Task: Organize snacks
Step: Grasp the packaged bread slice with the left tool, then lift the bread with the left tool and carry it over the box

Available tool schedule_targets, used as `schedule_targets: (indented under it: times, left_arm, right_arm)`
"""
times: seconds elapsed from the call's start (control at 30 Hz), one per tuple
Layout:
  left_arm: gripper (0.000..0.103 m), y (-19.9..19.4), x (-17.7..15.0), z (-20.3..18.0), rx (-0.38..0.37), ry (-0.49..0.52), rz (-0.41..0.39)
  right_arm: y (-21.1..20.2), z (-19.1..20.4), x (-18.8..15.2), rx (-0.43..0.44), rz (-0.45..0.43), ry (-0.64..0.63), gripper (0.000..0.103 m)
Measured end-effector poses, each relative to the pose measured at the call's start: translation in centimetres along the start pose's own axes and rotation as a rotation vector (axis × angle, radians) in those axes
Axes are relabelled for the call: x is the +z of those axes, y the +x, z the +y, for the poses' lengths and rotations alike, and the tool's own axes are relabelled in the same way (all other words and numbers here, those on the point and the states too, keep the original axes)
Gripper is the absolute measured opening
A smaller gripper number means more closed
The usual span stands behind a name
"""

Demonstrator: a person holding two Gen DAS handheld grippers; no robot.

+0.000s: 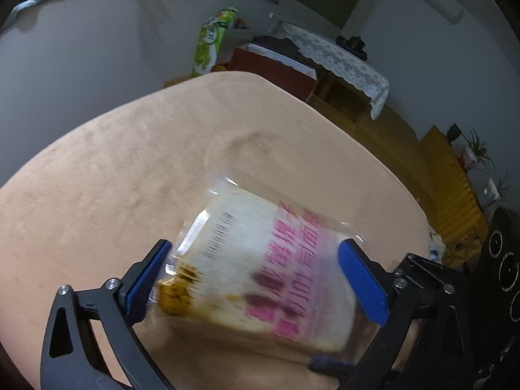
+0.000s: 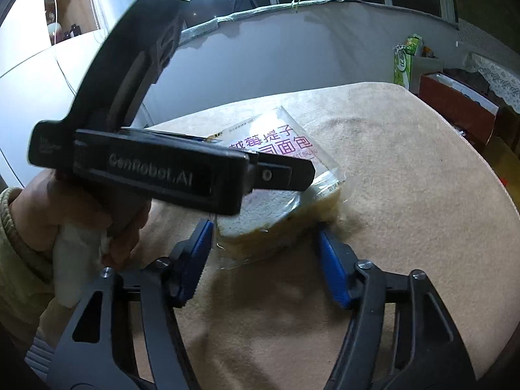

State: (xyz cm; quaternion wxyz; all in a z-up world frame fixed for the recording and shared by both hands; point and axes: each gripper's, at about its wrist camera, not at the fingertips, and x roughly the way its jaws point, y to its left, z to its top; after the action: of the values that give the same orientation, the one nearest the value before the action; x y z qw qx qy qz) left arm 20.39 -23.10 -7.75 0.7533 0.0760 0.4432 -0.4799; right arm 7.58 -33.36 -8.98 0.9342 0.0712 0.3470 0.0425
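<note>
Peach cloth (image 1: pixel 130 162) covers the table where a wrapped bread packet (image 2: pixel 276 149), clear film with pink lettering, lies flat as I work at organizing snacks. Everything here is placed from that packet. My left gripper (image 1: pixel 255 247) reaches over it from one side, one blue pad against the film on each long edge, so the loaf fills the gap between them. The packet shows blurred in the left wrist view while the pads are sharp, so I cannot tell whether that pair is clenched on it or merely bracketing it. My right gripper (image 2: pixel 263 226) comes at the packet's near end, pointing down at a slant, its two tips level with the end's two corners and bare cloth between the rest of the fingers. The tips look to meet the wrapper, but whether they squeeze it I cannot tell. My hand (image 2: pixel 65 214), in a yellowish knit cuff, grips the left tool's handle just beside the packet. Two tools on one soft loaf suggests, in my judgement, steadying it so it neither slides nor crushes. Well beyond the packet, off the table, stands a green carton (image 1: pixel 211 45).
</note>
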Motion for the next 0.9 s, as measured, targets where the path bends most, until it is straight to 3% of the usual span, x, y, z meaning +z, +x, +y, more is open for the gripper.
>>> schedule_targets:
  times: [0.23, 0.9]
  left_arm:
    - [0.086, -1.9, -1.5, 0.2, 0.029, -0.067, -0.043]
    - [0.086, -10.4, -6.6, -0.6, 0.123, -0.197, -0.235]
  right_arm:
    - [-0.6, -0.2, -0.2, 0.028, -0.033, -0.007, 0.058]
    - [-4.6, 5.9, 0.4, 0.157, -0.163, -0.165, 0.058]
